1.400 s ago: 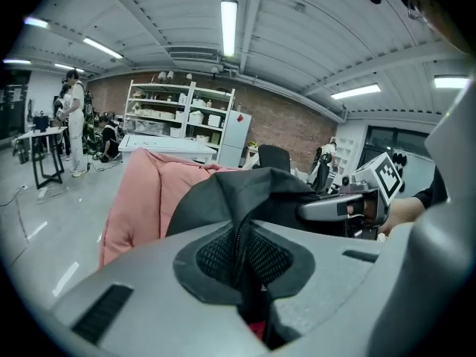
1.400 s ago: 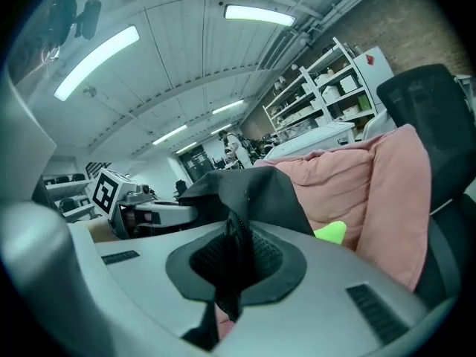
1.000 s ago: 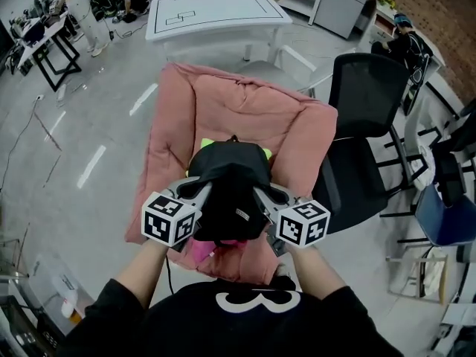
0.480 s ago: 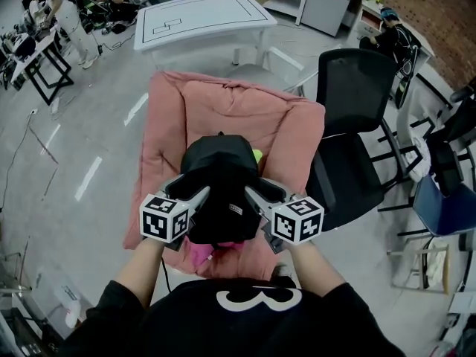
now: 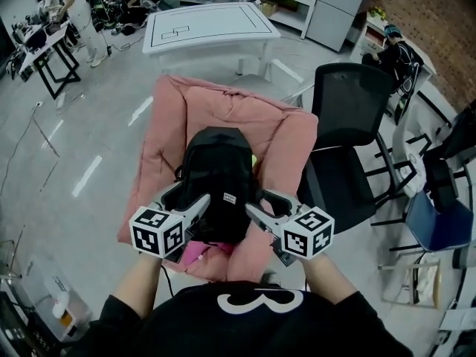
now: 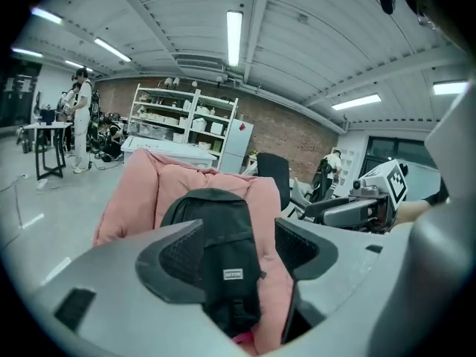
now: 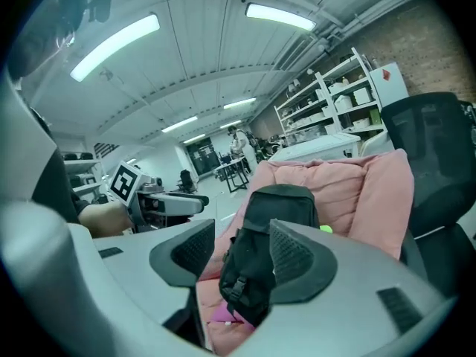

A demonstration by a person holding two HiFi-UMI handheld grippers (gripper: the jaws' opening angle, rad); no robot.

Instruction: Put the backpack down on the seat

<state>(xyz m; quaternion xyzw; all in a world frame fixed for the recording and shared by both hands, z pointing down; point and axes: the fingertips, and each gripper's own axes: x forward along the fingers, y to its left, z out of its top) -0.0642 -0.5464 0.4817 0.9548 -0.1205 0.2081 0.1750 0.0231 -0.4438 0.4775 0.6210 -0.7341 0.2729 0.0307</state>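
Observation:
A black backpack [image 5: 217,184] rests upright on the pink cushioned seat [image 5: 171,125], leaning on its back cushion. My left gripper [image 5: 186,197] is at the backpack's lower left, its jaws opening; the pads stand clear of the fabric. My right gripper [image 5: 262,203] is at the lower right, jaws also opening and off the bag. In the left gripper view the backpack [image 6: 219,236] shows beyond the gap of the left gripper [image 6: 238,251], untouched. The right gripper view shows the backpack [image 7: 275,214] likewise past the right gripper [image 7: 242,251]. A magenta piece [image 5: 197,253] peeks out under the bag.
A black office chair [image 5: 349,140] stands close to the seat's right side. A white table [image 5: 208,24] is behind the seat. A blue chair [image 5: 439,222] is at far right. A person [image 5: 74,6] stands by a desk at far left.
Both grippers have let go of the backpack, their jaws spreading, and drawn back toward me. The backpack has settled lower onto the seat against the back cushion.

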